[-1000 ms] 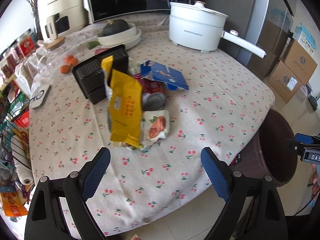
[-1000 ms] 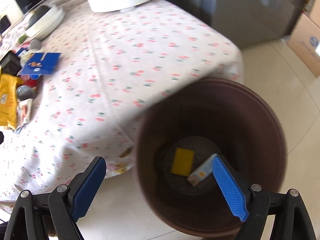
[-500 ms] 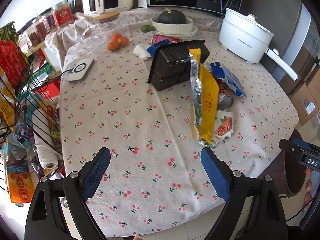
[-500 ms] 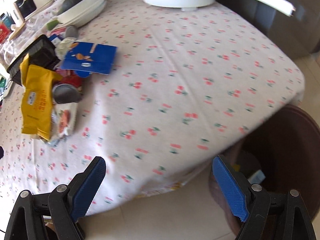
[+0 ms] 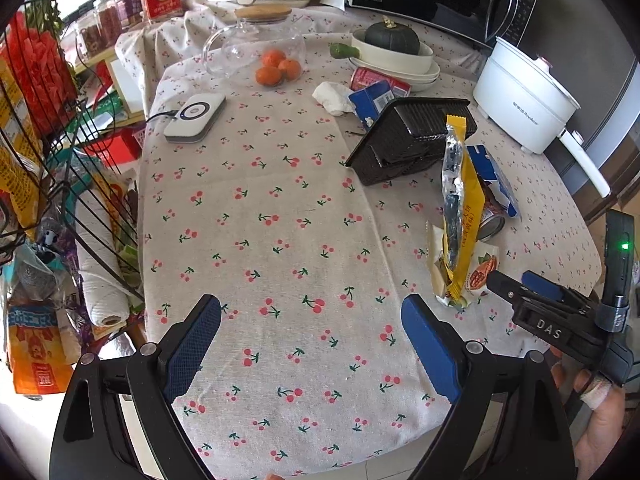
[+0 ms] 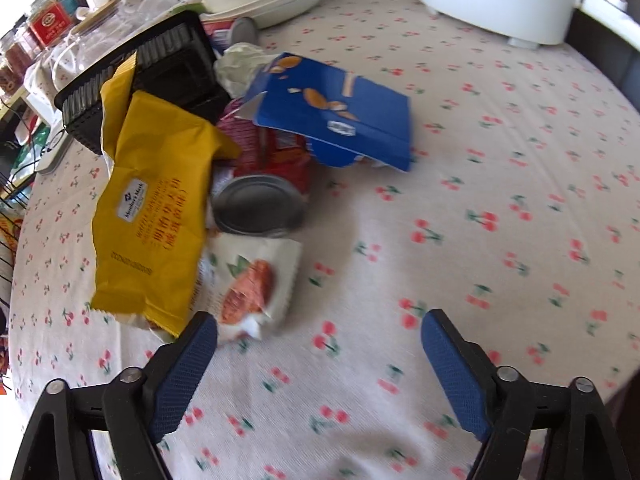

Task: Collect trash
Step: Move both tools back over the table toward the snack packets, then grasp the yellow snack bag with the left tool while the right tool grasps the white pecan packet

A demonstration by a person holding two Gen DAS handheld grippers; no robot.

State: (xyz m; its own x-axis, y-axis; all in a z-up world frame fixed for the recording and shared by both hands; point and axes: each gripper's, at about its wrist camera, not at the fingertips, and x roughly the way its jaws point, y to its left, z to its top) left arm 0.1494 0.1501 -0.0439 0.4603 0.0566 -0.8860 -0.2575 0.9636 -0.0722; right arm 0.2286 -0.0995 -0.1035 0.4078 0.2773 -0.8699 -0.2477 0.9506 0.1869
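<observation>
Left-wrist view, left to right: a wire rack (image 5: 60, 184) of packaged goods stands just off the surface's left edge. The cherry-print tablecloth (image 5: 280, 240) lies bare from that edge across the near middle, giving open room ahead of the left gripper (image 5: 310, 344), whose jaws stand wide apart and hold nothing. A white wireless charger pad (image 5: 195, 117) sits toward the far left corner. The trash cluster lies right of centre: a black ribbed plastic tray (image 5: 412, 136) tipped on its edge, and a yellow foil snack wrapper (image 5: 460, 216) leaning upright against it, long axis running from the near edge toward the far edge. The right gripper (image 5: 532, 292) shows at the surface's near right edge, just beside the cluster.

Right-wrist view, left to right: the yellow wrapper (image 6: 156, 216) overlaps a white torn packet with a red fruit print (image 6: 252, 280), which touches the left fingertip (image 6: 200, 344). Behind lie a red can on its side (image 6: 264, 184), base toward the camera, and a flattened blue carton (image 6: 340, 120). The right gripper (image 6: 320, 344) has jaws wide apart, gripping nothing; bare cloth (image 6: 500, 200) extends to the right edge.
</observation>
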